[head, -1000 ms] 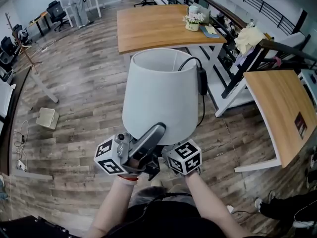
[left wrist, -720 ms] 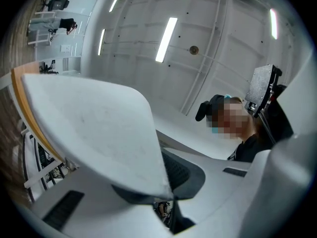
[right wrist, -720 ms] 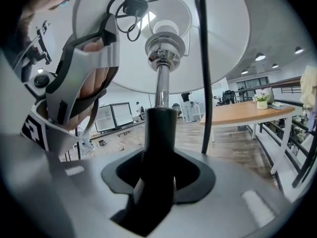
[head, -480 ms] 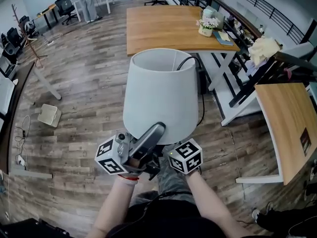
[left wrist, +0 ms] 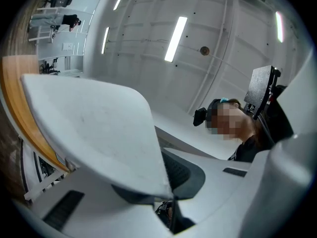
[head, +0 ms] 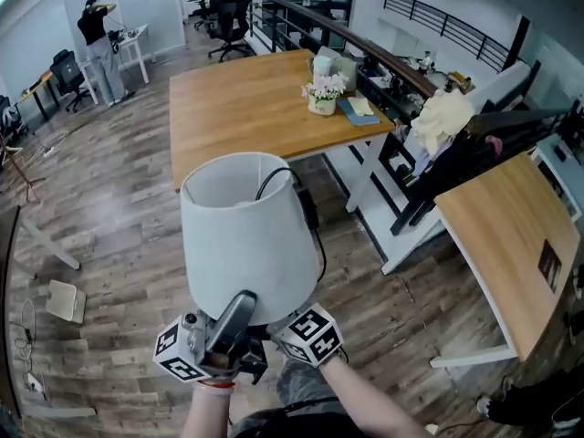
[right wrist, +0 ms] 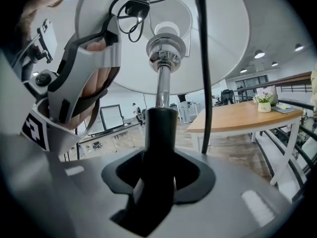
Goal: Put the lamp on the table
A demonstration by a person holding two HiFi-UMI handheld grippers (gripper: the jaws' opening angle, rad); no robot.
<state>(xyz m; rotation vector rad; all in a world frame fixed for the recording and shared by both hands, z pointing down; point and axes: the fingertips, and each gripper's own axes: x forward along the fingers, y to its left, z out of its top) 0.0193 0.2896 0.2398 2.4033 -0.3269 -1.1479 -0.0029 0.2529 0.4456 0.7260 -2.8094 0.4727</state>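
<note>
I carry a lamp with a white shade [head: 242, 235] above the wooden floor, tilted a little. In the head view my left gripper [head: 228, 331] is shut on the shade's lower rim, one finger [head: 234, 313] lying on its outside. The left gripper view shows that rim [left wrist: 99, 133] pinched between the jaws. My right gripper [head: 290, 325] reaches under the shade. In the right gripper view it [right wrist: 159, 170] is shut on the lamp's black stem [right wrist: 161, 133], below the chrome rod [right wrist: 162, 90]. The black cord [right wrist: 203, 58] hangs beside it. The wooden table [head: 246, 99] stands ahead.
A flower pot [head: 321, 99] and books [head: 359, 108] sit on the table's far right corner. A second wooden table [head: 502, 235] stands at the right, with a dark railing [head: 365, 48] and a cloth heap [head: 443, 117] behind. A person [head: 96, 35] stands far left. A white box [head: 66, 299] lies on the floor.
The view has swung and moved forward: the wooden table is now nearer and more central. The lamp with both grippers sits lower and further left in the view. Both grips are unchanged.
</note>
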